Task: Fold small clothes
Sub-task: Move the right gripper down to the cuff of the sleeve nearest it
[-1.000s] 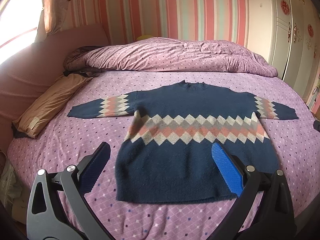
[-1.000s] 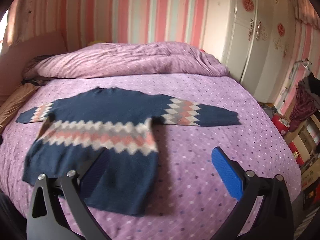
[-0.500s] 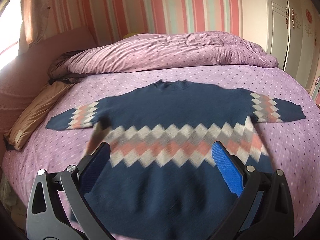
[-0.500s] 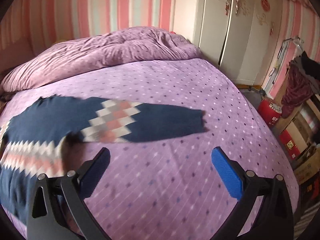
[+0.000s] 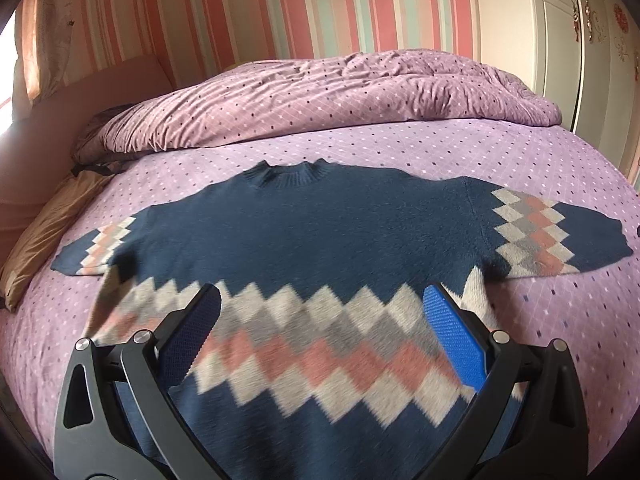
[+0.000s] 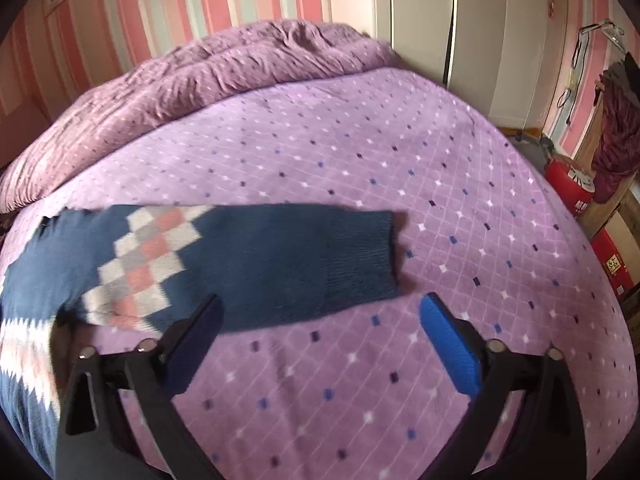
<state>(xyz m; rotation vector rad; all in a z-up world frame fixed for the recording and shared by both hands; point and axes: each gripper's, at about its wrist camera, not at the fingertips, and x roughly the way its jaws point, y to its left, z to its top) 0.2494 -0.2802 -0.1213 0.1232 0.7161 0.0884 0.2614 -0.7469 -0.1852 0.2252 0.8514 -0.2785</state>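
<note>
A navy sweater [image 5: 320, 236] with bands of pink, grey and white diamonds lies flat on the purple bedspread [image 5: 520, 160], sleeves spread out to both sides. My left gripper [image 5: 320, 304] hovers open over the diamond band on the sweater's body, nothing between its blue pads. In the right wrist view the sweater's right sleeve [image 6: 248, 260] stretches across the spread, its ribbed cuff [image 6: 360, 260] just beyond my right gripper [image 6: 320, 308]. The right jaws are wide and closing, with only bedspread between them and no cloth gripped.
A rumpled purple duvet [image 5: 320, 96] is piled along the far side of the bed. A tan pillow [image 5: 48, 232] lies at the left edge. White wardrobes [image 6: 460, 20] stand behind, and red containers [image 6: 572, 188] with hanging clothes sit beyond the bed's right edge.
Both grippers have moved forward and lower over the bed. The left now hovers over the sweater's diamond band; the right has swung right to the sleeve cuff. The sweater has not moved.
</note>
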